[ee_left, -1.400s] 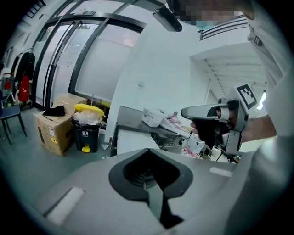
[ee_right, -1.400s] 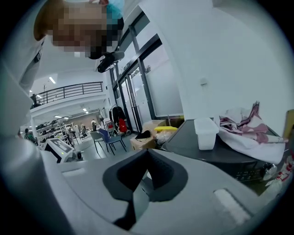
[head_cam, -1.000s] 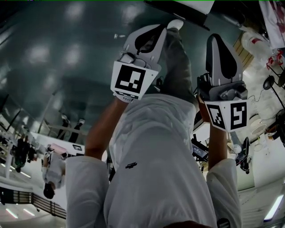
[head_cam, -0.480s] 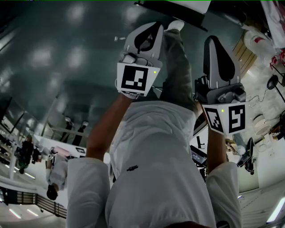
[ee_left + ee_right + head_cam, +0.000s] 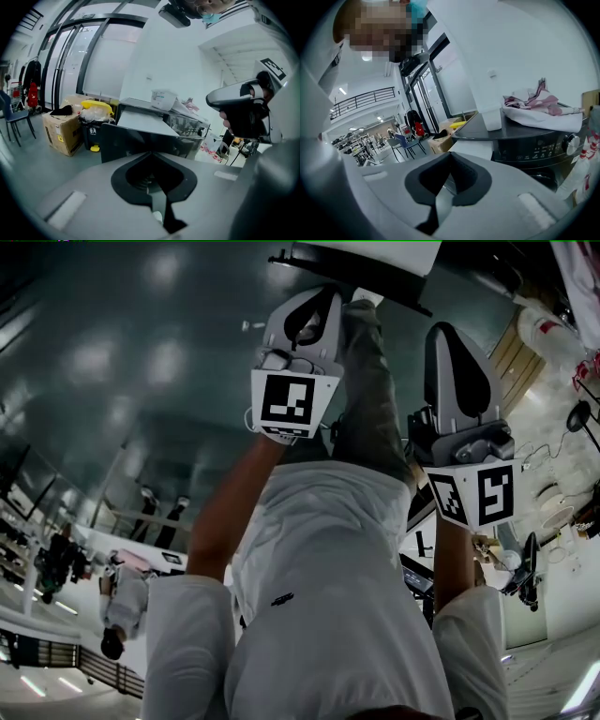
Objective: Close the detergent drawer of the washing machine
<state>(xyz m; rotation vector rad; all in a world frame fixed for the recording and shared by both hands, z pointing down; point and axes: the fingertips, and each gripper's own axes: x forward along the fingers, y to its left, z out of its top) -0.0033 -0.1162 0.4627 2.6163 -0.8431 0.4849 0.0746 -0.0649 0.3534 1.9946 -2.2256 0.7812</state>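
Two grippers face the washing machine (image 5: 534,143): left gripper (image 5: 158,205) and right gripper (image 5: 440,200), jaws pressed together, holding nothing.

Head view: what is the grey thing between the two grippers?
In the head view, the person's leg in grey trousers runs up between the left gripper and the right gripper.

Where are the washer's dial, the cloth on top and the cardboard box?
dial (image 5: 570,144), right gripper view, knob face.
cloth (image 5: 543,119), right gripper view, white fold.
cardboard box (image 5: 62,132), left gripper view, side face.
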